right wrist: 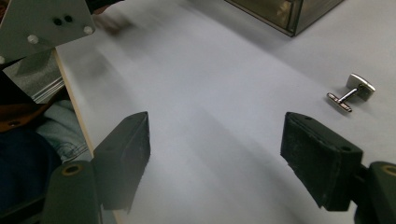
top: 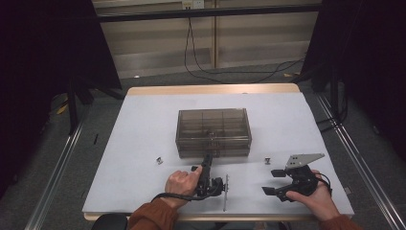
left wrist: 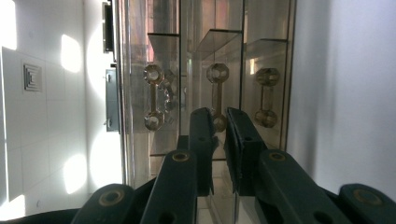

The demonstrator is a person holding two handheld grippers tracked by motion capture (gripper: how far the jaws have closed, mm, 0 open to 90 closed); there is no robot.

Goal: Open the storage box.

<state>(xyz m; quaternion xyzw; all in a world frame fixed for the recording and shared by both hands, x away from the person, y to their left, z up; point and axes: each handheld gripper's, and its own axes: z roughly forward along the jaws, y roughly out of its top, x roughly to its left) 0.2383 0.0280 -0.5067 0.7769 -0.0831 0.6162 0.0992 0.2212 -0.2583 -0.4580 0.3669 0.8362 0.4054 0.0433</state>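
At frame centre, the left gripper [left wrist: 217,123] pinches the middle drawer handle [left wrist: 217,95] of the smoky box [top: 213,132]. At lower right, the right gripper [right wrist: 217,154] gapes wide, empty, near a cufflink [right wrist: 351,92].

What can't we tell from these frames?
- Drawer box contents: high view, too small, tinted walls.
- Whether the left gripper pads touch the middle handle: left gripper view, jaws cover its lower end.
- Left cufflink: high view, too small.

box [top: 213,132]: smoky brown (see-through) | table [top: 143,124]: white | cufflink [right wrist: 351,92]: silver | claws: black
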